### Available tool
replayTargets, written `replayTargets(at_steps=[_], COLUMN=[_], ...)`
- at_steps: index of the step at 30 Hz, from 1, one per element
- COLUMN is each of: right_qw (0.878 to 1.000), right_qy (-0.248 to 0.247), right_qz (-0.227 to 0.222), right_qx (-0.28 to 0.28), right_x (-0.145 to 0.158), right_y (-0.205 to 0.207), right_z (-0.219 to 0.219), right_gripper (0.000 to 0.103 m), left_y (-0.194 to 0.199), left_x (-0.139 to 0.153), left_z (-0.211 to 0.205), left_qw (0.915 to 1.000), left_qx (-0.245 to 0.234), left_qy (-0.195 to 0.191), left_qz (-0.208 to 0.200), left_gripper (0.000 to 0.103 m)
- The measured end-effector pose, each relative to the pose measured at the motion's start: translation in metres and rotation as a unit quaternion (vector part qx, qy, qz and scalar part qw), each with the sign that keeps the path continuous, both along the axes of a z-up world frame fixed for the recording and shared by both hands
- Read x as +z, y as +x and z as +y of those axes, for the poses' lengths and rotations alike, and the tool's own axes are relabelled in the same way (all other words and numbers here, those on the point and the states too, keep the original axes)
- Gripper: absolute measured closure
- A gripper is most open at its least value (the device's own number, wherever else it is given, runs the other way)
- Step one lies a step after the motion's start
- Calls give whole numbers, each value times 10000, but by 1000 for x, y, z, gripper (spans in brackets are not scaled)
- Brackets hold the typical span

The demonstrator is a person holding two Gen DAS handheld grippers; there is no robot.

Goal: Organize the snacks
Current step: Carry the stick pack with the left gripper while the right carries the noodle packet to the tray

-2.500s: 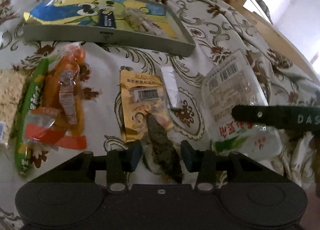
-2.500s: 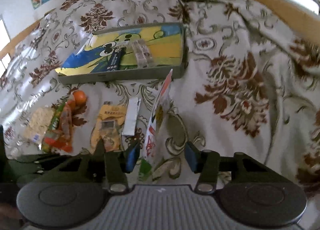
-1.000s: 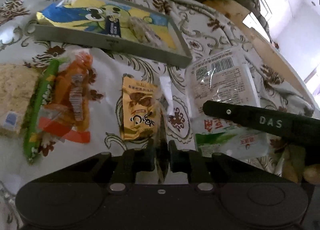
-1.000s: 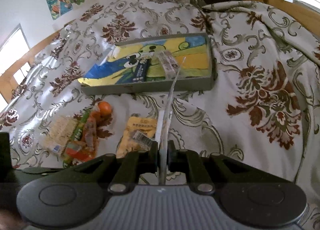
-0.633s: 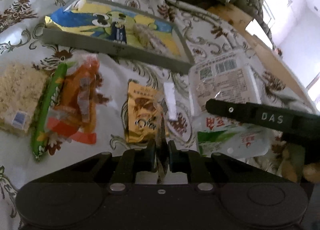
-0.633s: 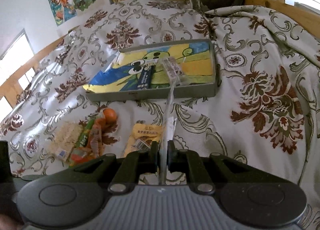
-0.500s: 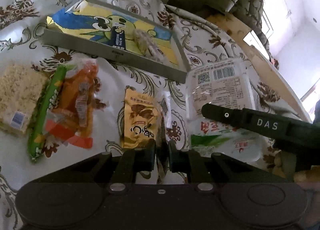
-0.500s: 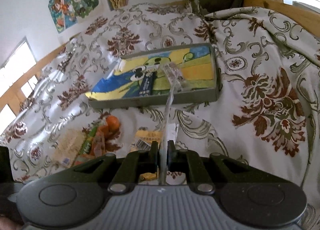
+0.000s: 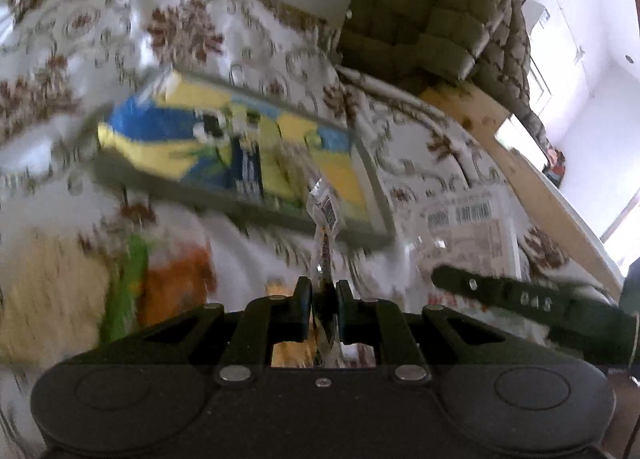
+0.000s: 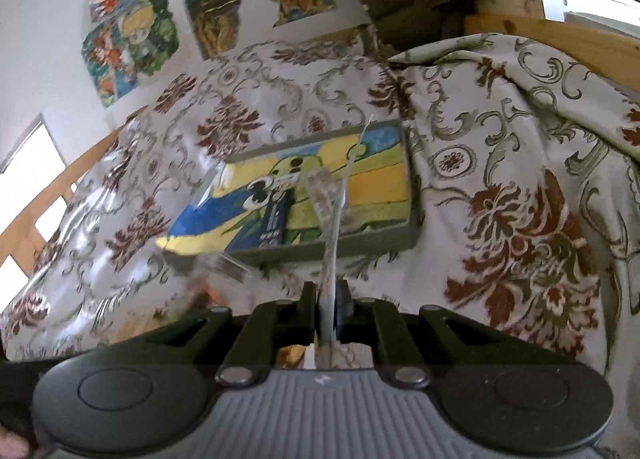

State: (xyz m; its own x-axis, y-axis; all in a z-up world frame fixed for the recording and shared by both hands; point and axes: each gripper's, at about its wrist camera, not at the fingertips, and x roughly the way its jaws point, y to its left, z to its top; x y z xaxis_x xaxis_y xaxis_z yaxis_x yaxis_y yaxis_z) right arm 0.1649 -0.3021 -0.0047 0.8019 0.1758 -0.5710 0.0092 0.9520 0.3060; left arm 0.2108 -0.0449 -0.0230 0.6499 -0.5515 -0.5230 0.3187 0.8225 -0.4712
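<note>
Left hand-held gripper (image 9: 323, 301) clenched on a small clear snack packet (image 9: 325, 219); right hand-held gripper (image 10: 327, 305) clenched on a flat plastic pouch (image 10: 338, 215), both lifted above the bed (image 10: 520, 163), short of the tray (image 10: 412, 219). Likely light, floppy, slippery film; grip at the sealed edge.

This looks like a room in a home, maybe a bedroom. A big soft cloth (image 10: 500, 163) with brown flowers and grey swirls covers the place where things lie; whether a bed or something else is under it cannot be told. Bright cartoon pictures (image 10: 132, 39) are stuck on the white wall. A puffy green quilted coat or blanket (image 9: 432, 19) is piled at the back. A light wooden frame (image 10: 552, 35) runs along the edge. Daylight comes in through a window (image 10: 28, 163). Snack packets (image 9: 468, 227) lie on the cloth beside a flat tray (image 10: 410, 235) with a yellow and blue cartoon inside.
</note>
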Motion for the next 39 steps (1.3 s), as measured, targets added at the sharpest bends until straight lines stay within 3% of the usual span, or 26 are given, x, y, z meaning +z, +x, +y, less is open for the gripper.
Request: replayTargets(at_steps=[11,17,21,28,34,39], right_qw=[9986,9979,9963,9868,9829,9837], right_qy=[36,-394,-686,-1544,-1806,-1789], right_qz=[-432,-379,-371,-265,-238,-175], right_qx=[-303,-352,-373,-420,-282,-58], right_x=[17,3,-10,-36,-47,-54], right_y=[84,140,158,173,181,182], right_z=[-11,-4,-1,18,36,47], right_gripper=[93,93,93,93,90,82], left_y=[99,149,172,193,197,197], left_x=[25,8,-10,-33,-42,-46], left_z=[0,-15,-26,-33,-30,-24], left_qw=[9982,9983,9985,9975,9972,9960], left_qx=[415,460,513,678,740,850], left_qy=[0,56,-101,-179,-69,75], left_qz=[-433,-354,-181,59,110,247], left_gripper=[90,90,90,90,89,88])
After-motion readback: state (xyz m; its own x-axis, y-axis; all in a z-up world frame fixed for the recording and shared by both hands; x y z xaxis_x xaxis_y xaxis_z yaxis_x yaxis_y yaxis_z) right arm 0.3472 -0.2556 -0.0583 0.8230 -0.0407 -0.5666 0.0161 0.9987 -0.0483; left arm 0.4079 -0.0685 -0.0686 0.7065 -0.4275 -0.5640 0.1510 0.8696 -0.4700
